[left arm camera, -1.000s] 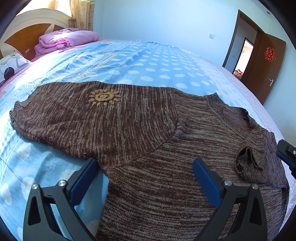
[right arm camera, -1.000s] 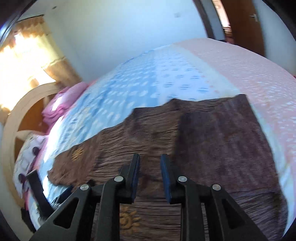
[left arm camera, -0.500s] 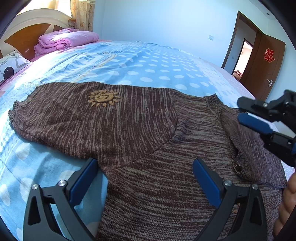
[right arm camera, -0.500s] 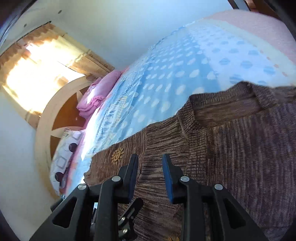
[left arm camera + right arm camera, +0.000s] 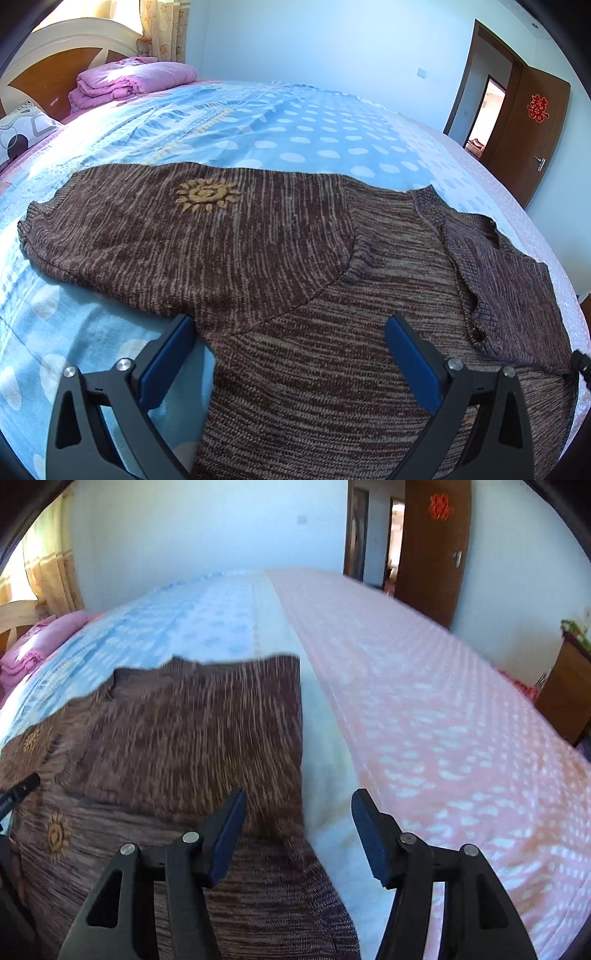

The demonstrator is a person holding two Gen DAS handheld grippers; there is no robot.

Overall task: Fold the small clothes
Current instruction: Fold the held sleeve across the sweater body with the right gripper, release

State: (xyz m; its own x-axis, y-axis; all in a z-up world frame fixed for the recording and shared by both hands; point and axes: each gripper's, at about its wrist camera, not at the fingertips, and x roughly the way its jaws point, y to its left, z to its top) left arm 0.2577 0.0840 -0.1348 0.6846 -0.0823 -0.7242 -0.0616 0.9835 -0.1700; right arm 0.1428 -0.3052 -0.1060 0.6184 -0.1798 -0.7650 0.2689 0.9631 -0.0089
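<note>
Our left tongs (image 5: 288, 354) sit wide open and empty over the brown sweater (image 5: 295, 258), spread flat on the bed (image 5: 314, 133) for folding. Our right tongs (image 5: 299, 834) have just been opening, nothing between them, straddling the sweater's folded-over edge, probably to grab it.

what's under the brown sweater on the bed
The brown sweater lies flat on the bedspread, blue with white dots, turning pink at the right. Whatever lies beneath the knit itself is covered.
</note>
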